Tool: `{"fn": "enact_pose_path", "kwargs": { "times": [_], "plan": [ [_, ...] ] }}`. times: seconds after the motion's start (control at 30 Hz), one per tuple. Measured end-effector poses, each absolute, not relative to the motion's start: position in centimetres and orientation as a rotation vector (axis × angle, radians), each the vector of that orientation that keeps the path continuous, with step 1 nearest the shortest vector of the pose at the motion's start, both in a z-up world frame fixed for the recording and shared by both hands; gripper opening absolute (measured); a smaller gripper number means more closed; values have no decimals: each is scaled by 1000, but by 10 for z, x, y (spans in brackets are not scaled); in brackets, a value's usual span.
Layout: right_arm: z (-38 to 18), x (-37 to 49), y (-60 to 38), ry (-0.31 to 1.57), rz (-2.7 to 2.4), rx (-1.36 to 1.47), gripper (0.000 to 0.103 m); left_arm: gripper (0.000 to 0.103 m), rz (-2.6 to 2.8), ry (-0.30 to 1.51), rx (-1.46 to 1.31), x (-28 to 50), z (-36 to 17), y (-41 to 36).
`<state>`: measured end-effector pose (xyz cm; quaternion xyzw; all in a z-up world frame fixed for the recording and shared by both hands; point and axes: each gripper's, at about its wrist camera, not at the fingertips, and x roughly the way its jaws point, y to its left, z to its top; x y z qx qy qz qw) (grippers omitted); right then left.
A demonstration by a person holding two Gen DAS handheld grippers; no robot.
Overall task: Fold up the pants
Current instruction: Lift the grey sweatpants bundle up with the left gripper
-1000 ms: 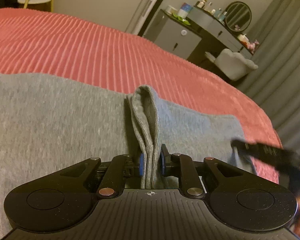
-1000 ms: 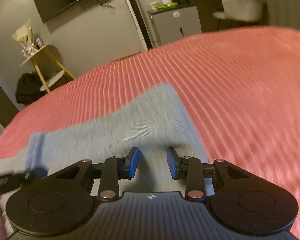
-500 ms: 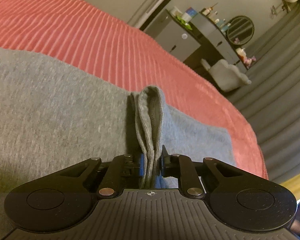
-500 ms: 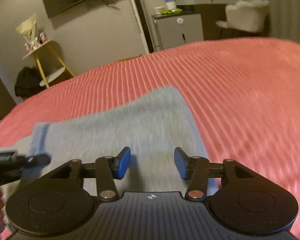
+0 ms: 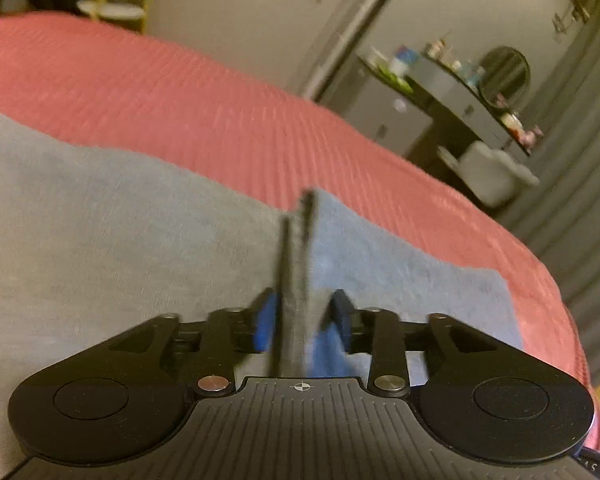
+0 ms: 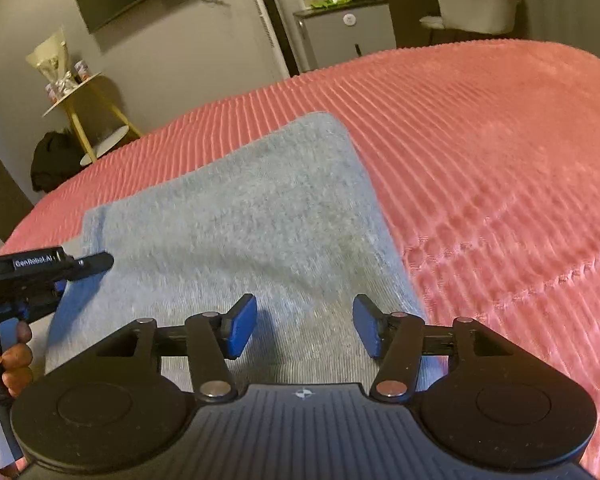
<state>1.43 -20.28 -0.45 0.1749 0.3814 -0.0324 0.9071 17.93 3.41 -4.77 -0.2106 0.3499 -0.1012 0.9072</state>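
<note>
Now, fold ridge: we see a thin upright pleat of the grey pants (image 5: 140,240) standing between the fingers of the left gripper (image 5: 302,322), running straight away from us along the line the gripper points.
Left fingers: we have just been opening them; the blue pads (image 5: 265,326) stand apart on either side of the pleat and no longer pinch it, though motion blur leaves us unsure whether cloth brushes one pad.
Right fingers: we have just been opening these too; the right gripper (image 6: 305,328) hovers with its pads (image 6: 242,326) well apart and nothing between them, only flat cloth below.
Where the pants lie: we have them spread flat on the pink ribbed bedspread (image 6: 500,140), a grey rectangle whose far corner points towards the room's back wall.
Long axis: in the right wrist view we read the cloth as running from its right-hand edge, just beside our right fingers, across towards the left gripper (image 6: 60,268) at the opposite side.
Nearer hand: we judge the left nearer the pleat, since the ridge sits inside its own fingers; the right is over the plain end.
Next move, as we judge it: the pleat lies dead ahead of the left fingers, so any regrasp or smoothing turns on that alignment.
</note>
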Motion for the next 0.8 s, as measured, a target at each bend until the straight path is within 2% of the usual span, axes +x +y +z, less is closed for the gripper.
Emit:
{"fn": "enact_pose_path", "kwargs": {
  "times": [0.07,0.1,0.2,0.47,0.8],
  "plan": [
    [-2,10,-201,768,-48,365,59,61,-132,673,-461,162,-34,52],
    [-1,8,-200,765,-36,369,63,64,-98,654,-502,154,-27,65],
    [-5,9,-199,767,-27,379,65,75,29,600,-647,123,-9,120],
    [-5,20,-199,758,4,463,73,76,358,534,-870,29,-8,274],
    [-5,17,-202,754,14,511,73,74,300,686,-848,70,-61,293]
  ]
}}
